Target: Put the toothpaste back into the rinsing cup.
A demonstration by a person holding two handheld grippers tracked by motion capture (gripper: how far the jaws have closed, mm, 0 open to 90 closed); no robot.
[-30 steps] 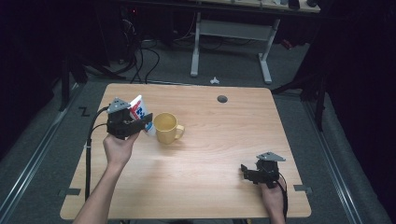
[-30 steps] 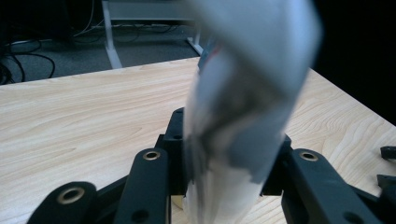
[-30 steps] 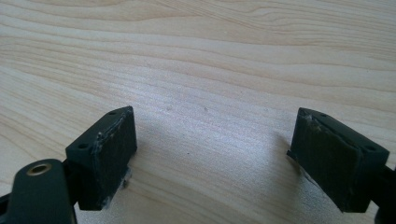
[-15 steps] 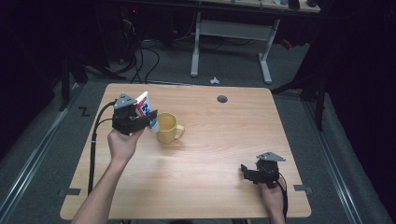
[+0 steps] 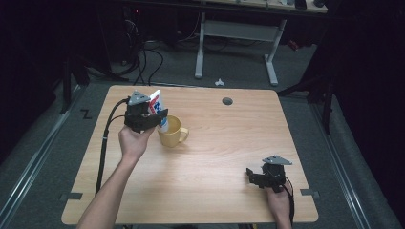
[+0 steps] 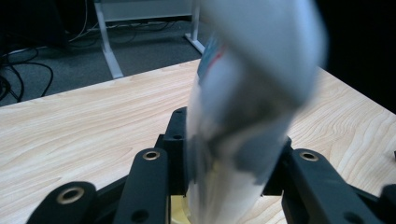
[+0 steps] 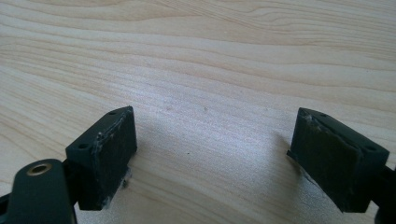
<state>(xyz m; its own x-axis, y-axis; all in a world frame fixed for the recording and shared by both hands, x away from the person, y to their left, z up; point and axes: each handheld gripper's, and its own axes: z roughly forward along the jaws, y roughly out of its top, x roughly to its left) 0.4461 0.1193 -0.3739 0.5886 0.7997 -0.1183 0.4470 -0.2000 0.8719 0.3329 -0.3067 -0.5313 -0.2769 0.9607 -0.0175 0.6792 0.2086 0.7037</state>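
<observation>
The left gripper point(image 5: 152, 118) is clamped on a white tube point(image 5: 157, 109) standing roughly upright between its jaws, lower end apparently inside the yellow mug point(image 5: 171, 131) just below them, while the right gripper point(image 5: 254, 177), jaws apart and empty, rests well away.

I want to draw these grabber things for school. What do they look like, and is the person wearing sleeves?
Both are black. The left gripper and right gripper each carry a grey three-cornered plate on top and trail a black cable. The fingers are flat, blocky black pads with small round screw holes behind them. No sleeves show: the forearms are bare.
</observation>
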